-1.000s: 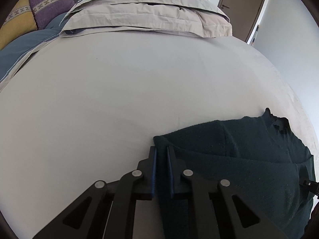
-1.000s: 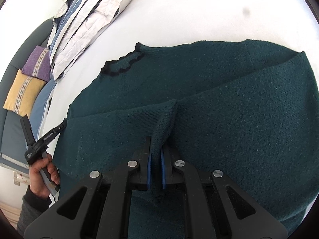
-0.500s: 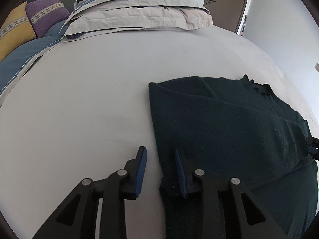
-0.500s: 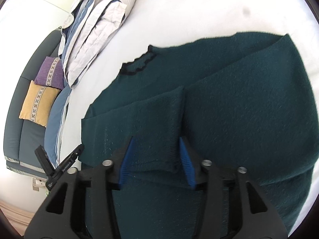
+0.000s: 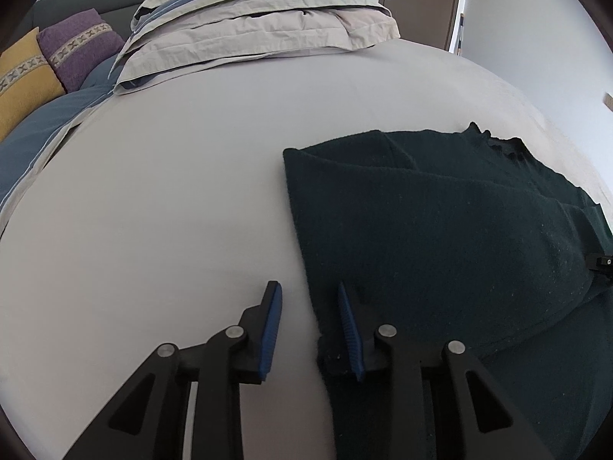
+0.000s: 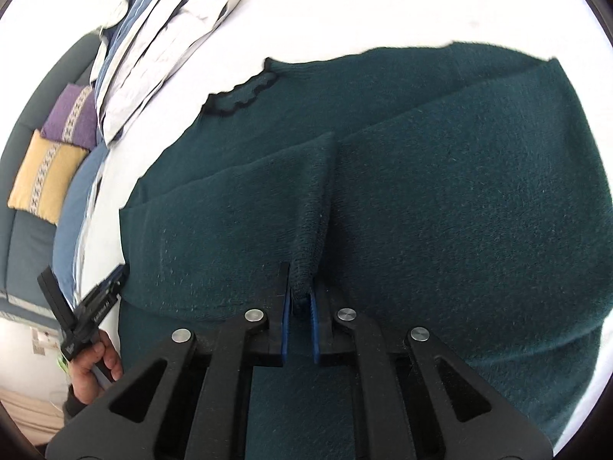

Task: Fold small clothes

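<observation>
Sweater (image 6: 440,199), dark green knit, lies flat on the bed (image 5: 153,199), toward its near edge; collar with dark scalloped trim points toward the stacked bedding (image 5: 260,27) at the far side. Two long panels are laid over the body and meet along a seam-like ridge down the middle.

Left gripper (image 5: 309,329): my fingers stand apart, nothing between them. The right-hand finger sits against the sweater's left folded edge; the left-hand one is over bare sheet. Whether the cloth is touched or merely just beside, I cannot tell.

Right gripper (image 6: 298,320): my fingers are close together, clamped on a raised pinch of knit at the near end of the middle ridge. Fabric bunches visibly between the blue pads (image 6: 285,318).

Judgement: side folds look done; the step in hand appears to be tidying or taking hold of the hem end for the crosswise fold toward the collar.

Next move calls for: left fingers to close on the hem at the left folded edge, matching the right grip, then both ends raised evenly so the layered panels do not slide apart. Knit is thick and limp; expect sag between the two holds.
</observation>
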Available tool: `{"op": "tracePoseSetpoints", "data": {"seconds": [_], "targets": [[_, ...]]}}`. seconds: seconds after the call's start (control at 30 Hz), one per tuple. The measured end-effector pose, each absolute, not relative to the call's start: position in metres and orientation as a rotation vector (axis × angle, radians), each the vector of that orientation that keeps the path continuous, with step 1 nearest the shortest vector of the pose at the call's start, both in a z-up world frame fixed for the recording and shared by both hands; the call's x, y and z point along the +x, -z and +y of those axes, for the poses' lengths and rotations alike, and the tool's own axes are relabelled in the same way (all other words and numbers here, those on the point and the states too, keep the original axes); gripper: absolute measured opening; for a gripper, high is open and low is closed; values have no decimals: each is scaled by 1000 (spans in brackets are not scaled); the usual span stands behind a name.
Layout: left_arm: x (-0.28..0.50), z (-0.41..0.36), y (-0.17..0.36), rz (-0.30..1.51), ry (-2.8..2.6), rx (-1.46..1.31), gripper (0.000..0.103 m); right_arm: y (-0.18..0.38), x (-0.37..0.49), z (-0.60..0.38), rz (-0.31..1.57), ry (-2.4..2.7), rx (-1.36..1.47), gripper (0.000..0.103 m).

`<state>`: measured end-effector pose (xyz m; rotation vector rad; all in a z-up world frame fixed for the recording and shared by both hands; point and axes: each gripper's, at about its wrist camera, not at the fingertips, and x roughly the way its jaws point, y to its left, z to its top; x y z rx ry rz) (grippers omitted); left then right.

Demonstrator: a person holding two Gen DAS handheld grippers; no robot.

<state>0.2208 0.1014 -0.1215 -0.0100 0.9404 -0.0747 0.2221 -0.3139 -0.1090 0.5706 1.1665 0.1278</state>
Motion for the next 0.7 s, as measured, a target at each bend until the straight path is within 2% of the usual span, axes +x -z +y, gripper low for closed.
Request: {"op": "tracePoseSetpoints", "data": {"seconds": [0.1, 0.2, 0.27, 0.3, 0.37, 0.43, 0.63, 0.7], "targets": [[221, 102, 121, 943, 77, -17, 35, 112, 220, -319, 1163, -152, 612, 5], [219, 101, 119, 926, 69, -2, 35, 91, 213, -316, 1140, -125, 581, 12], [217, 101, 120, 918, 68, -12, 36, 90, 209, -321, 1125, -81, 543, 12], [218, 103, 120, 919, 69, -21, 39, 98, 209, -327, 1152, -69, 565, 12], [218, 110, 117, 925, 54, -54, 52, 106, 207, -335, 1138, -111, 612, 11], [212, 120, 112, 931, 32, -91, 74, 99, 198, -341, 1118, -92, 640, 12], [156, 149, 96, 935, 44, -223, 76, 44, 139, -349, 938, -105, 587, 16], [131, 152, 92, 943, 54, -238, 76, 28, 110, -353, 886, -106, 564, 22]]}}
